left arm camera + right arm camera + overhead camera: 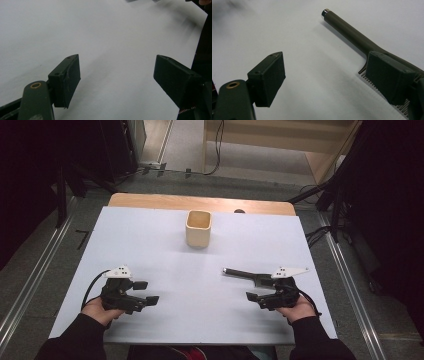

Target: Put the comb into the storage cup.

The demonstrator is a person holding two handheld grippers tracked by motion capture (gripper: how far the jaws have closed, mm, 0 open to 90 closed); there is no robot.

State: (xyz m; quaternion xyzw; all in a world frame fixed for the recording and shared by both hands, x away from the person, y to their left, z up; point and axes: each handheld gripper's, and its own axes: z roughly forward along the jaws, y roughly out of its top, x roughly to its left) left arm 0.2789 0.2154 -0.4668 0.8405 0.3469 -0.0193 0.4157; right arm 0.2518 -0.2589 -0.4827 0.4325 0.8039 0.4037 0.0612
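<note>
Both tongs gape empty at the frame's bottom: left tongs [146,291] lower left, right tongs [253,290] lower right just beside a dark comb [248,275]. Farther up, centre, a beige cup [198,228] stands on the white surface [150,235], unobstructed.

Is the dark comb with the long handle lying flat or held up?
Lying flat: the dark comb rests on the white table, beside the open right gripper.
</note>
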